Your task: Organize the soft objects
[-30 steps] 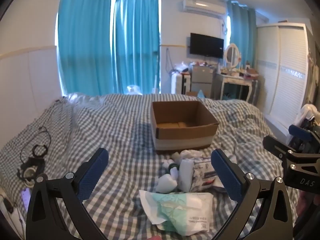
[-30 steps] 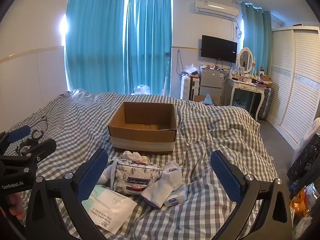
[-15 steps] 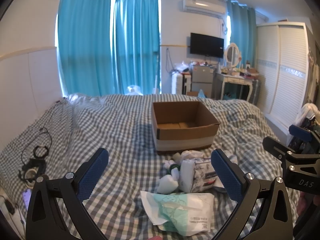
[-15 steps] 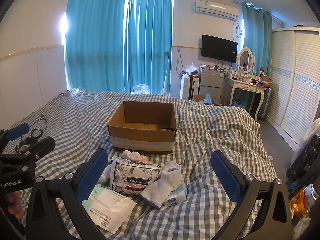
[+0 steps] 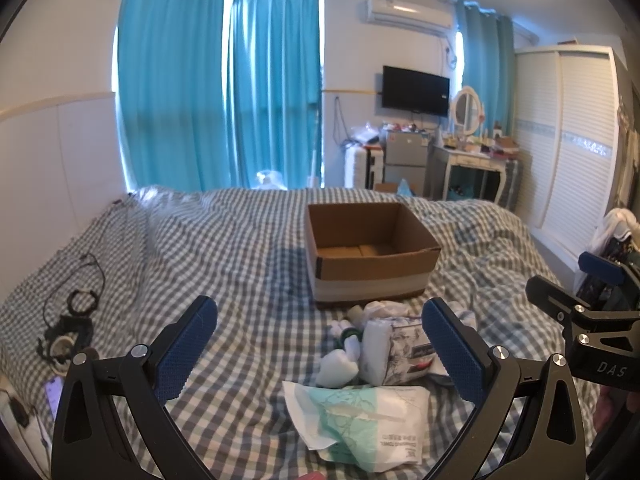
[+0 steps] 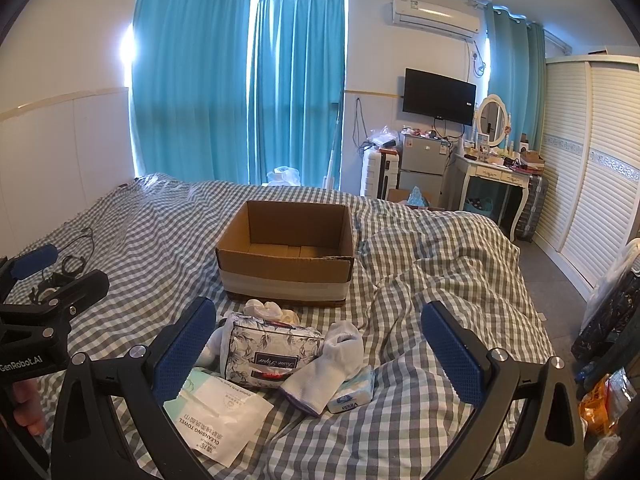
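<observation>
An open, empty cardboard box stands on the checked bed. In front of it lies a heap of soft things: a flat cleansing towel pack, a floral tissue pack, a white sock, a small blue tissue pack and small white socks. My left gripper is open and empty, above the heap's left side. My right gripper is open and empty, above the floral pack and sock.
Black cables and headphones lie on the bed's left side. A white wall borders the bed on the left. A wardrobe, a dressing table and a floor gap stand to the right. Teal curtains hang behind.
Both grippers have drifted very slightly; the views are almost the same. Nothing was taken hold of or moved.
</observation>
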A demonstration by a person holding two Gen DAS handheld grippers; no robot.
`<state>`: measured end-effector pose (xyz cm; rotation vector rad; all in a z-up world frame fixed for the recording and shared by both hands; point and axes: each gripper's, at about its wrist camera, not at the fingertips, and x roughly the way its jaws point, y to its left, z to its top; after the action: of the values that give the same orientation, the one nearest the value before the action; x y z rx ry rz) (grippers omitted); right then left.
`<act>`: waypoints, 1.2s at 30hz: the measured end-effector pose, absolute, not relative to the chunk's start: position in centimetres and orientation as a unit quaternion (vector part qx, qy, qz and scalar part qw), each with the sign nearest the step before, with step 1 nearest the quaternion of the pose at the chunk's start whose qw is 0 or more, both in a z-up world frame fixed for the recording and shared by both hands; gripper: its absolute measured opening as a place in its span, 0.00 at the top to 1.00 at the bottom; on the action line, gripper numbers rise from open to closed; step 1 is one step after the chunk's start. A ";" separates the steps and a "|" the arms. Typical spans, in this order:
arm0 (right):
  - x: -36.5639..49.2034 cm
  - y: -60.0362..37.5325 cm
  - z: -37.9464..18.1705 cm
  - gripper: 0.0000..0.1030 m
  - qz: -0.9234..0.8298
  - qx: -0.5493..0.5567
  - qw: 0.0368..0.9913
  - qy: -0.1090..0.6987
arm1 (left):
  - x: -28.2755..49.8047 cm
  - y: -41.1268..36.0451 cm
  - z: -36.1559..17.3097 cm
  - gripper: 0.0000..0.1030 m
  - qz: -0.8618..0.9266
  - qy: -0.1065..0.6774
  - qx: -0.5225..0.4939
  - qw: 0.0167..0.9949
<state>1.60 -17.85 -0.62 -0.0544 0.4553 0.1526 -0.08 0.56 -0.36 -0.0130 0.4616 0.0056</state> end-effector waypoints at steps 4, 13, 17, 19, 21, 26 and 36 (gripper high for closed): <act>1.6 -17.8 -0.9 0.00 0.076 -0.027 0.971 0.226 | -0.1 0.6 -0.4 0.00 0.003 0.229 -0.007 0.973; 1.6 -17.8 -0.8 0.00 0.076 -0.028 0.970 0.227 | -0.1 0.7 -0.4 0.00 0.003 0.229 -0.007 0.973; 1.6 -17.8 -0.7 0.00 0.076 -0.028 0.970 0.227 | -0.1 0.6 -0.4 0.00 0.003 0.229 -0.007 0.973; 1.6 -17.8 -0.8 0.00 0.076 -0.028 0.970 0.228 | -0.1 0.7 -0.4 0.00 0.003 0.230 -0.007 0.973; 1.6 -17.7 -0.6 0.00 0.076 -0.028 0.970 0.228 | -0.2 0.7 -0.4 0.00 0.003 0.230 -0.007 0.973; 1.7 -17.7 -1.1 0.00 0.076 -0.028 0.970 0.229 | -0.6 0.7 -0.8 0.00 0.003 0.231 -0.008 0.973; 1.6 -17.8 -1.1 0.00 0.074 -0.029 0.970 0.229 | -0.7 0.7 -0.7 0.00 0.001 0.229 -0.012 0.973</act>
<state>1.59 -17.81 -1.09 -0.0596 0.4624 0.1493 -0.70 0.65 -0.71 -0.0238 0.4630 0.0014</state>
